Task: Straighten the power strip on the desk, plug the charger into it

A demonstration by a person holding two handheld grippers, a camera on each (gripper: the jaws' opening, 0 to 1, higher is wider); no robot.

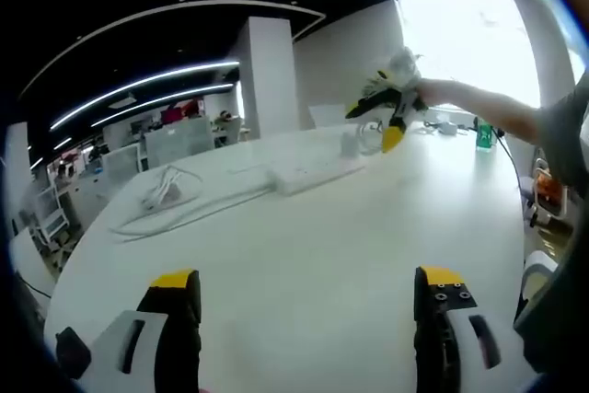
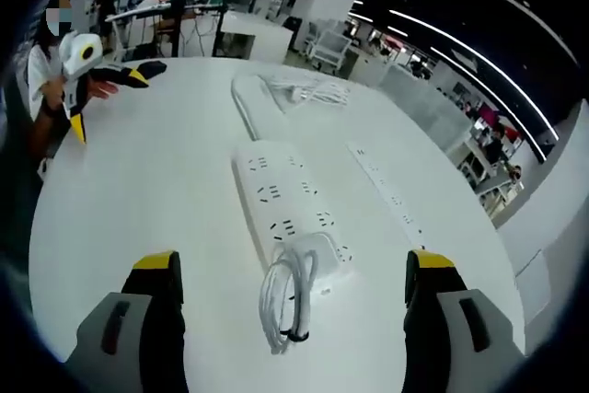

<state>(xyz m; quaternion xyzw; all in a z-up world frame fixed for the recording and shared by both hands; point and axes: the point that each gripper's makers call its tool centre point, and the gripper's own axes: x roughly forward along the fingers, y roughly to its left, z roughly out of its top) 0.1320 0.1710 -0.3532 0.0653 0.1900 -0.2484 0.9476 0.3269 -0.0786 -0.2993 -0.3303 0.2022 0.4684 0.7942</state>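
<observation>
White desk (image 2: 138,190), bearing a white power strip (image 2: 285,204) near its middle, long axis running away from my right gripper (image 2: 293,292) and slightly skewed; a second, slimmer strip (image 2: 391,192) lies just beside it. Charger (image 2: 308,269) with its coiled cable rests against the power strip's near end, straight ahead between my right jaws. Both grippers spread wide, holding nothing; my left gripper (image 1: 308,296) is well apart from the strip, so the right is nearer.
</observation>
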